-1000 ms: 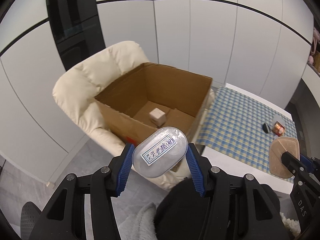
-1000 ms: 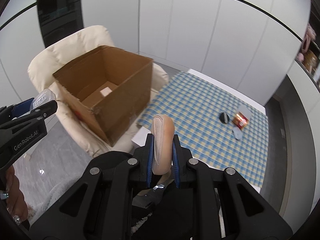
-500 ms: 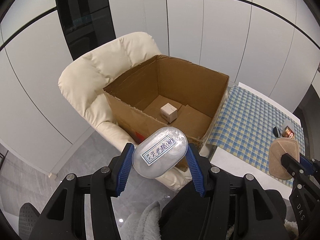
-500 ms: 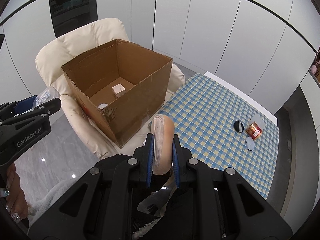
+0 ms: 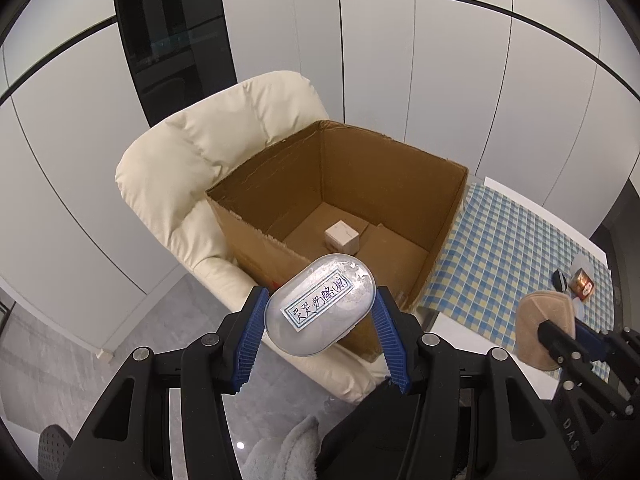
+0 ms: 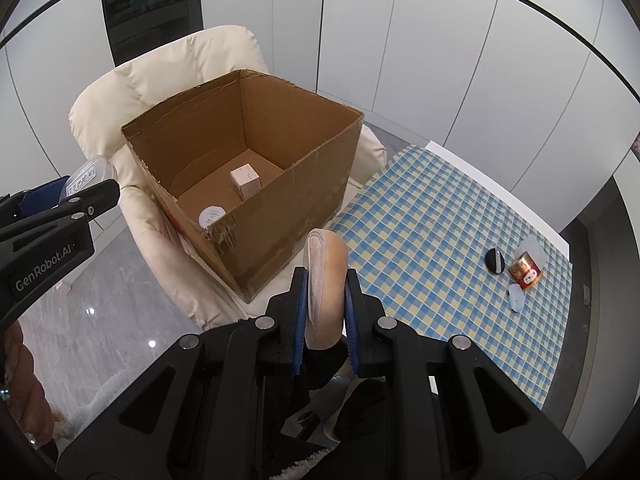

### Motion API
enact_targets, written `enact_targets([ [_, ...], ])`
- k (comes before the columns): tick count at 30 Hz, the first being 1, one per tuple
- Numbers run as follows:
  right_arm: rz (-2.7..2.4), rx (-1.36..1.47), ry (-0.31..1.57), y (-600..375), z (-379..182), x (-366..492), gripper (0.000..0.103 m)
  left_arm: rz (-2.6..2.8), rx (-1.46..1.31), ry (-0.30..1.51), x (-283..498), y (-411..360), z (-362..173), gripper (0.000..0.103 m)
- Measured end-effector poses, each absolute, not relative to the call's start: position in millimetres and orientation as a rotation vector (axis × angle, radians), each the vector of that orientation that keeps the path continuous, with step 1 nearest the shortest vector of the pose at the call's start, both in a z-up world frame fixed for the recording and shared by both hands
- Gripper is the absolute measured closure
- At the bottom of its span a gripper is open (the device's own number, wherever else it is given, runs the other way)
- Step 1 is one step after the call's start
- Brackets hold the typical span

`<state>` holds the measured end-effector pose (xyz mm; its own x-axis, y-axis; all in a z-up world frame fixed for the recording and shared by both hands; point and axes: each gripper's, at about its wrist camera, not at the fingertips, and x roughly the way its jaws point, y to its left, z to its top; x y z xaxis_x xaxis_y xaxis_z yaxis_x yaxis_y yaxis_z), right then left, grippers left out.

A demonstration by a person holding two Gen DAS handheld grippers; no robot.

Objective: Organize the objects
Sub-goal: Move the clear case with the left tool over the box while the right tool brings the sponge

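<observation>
Left gripper [image 5: 320, 322] clamped the labelled oval tin [image 5: 320, 304]; right gripper [image 6: 326, 304] pinched the beige pad [image 6: 325, 280]; cardboard box [image 6: 280, 216] sat at eleven o'clock.

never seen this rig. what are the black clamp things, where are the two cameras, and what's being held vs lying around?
No robot here: a person holds a handheld clamp in each hand, each with a fisheye camera looking forward along its jaws.

Left wrist view: the left gripper has its jaws closed on a silvery oval container with a handwritten label. The right gripper shows at that picture's right edge.

Right wrist view: the right gripper has its jaws closed on a flat beige pad, held edge-on.

Ahead, an open cardboard box sits on a cream armchair. Inside are a small white box and a round white item. To the right, a checked tablecloth carries a black round item, a copper-coloured packet and a small white piece.
</observation>
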<state>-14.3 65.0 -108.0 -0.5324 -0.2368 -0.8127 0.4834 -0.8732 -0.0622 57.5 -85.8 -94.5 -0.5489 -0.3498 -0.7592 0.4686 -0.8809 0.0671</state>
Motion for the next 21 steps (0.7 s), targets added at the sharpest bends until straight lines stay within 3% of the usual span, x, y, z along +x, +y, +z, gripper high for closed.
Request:
enact_targets([
  [21,-2.371,1.183,0.391,14,-121,-88,0.085,-2.337,1.164,0.242,-10,-125,-121,0.049],
])
